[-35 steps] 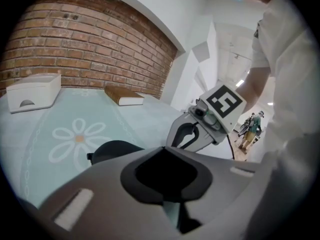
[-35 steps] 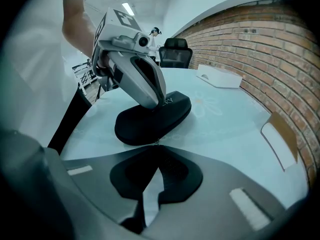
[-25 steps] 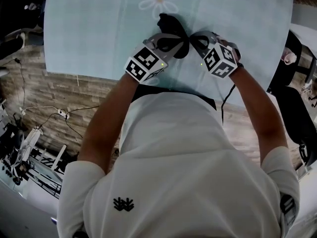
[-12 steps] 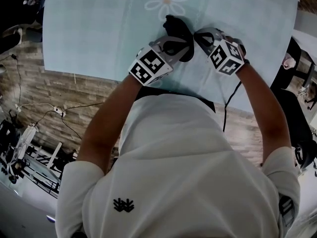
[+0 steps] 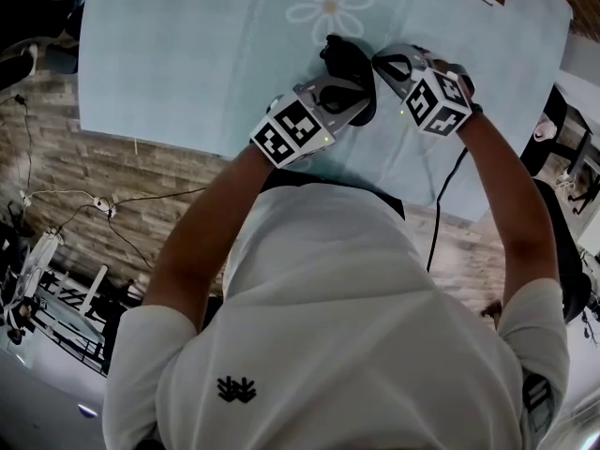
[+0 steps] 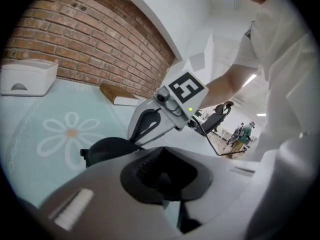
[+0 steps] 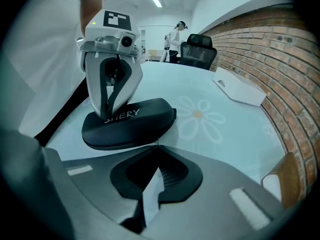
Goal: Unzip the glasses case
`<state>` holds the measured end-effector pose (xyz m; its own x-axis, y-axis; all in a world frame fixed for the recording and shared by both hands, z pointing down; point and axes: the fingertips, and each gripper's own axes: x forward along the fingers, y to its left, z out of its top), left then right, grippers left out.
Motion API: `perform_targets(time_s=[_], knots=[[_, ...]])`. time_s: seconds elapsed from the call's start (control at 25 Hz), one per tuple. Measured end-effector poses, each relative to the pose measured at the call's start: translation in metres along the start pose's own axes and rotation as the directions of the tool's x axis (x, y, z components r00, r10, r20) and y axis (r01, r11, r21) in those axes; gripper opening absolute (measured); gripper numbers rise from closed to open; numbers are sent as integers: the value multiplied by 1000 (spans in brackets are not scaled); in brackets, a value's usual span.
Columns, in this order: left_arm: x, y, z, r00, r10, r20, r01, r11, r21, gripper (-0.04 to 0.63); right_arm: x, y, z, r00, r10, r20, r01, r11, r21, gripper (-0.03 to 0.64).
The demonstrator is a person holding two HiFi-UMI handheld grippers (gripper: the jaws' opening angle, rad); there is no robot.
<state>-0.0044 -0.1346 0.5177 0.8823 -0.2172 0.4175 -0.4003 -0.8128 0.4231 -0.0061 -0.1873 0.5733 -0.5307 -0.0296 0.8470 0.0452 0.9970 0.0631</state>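
A black glasses case lies on the pale blue cloth just below the daisy print. In the right gripper view the case shows white lettering on its lid. My left gripper stands upright on the lid's left end, shut, with its tips pressed on the top. My right gripper sits low at the case's near edge, shut on the small metal zipper pull. The left gripper view shows the case just beyond its own jaws and the right gripper at the case's far side.
A white box stands further along the table by the brick wall. A wooden block lies near it. A black cable hangs from the right gripper over the table's near edge. Office chairs and people stand beyond the table.
Both grippers stay on the case in the same hold. The whole group has drifted slightly up and right in the head view.
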Motion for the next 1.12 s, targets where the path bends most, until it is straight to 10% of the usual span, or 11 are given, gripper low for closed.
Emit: perform_targets(time_s=[0.64,1.12], knots=[[-2,-3,-2,997,-63,32,64,998,-13,50,17,-28,21,990,131,-54,-140,967,-215,2],[-2,-5,-3,993,-107,44,107,994,-7,51,28,-35,35,959,248,-135,-282,870,-405,5]])
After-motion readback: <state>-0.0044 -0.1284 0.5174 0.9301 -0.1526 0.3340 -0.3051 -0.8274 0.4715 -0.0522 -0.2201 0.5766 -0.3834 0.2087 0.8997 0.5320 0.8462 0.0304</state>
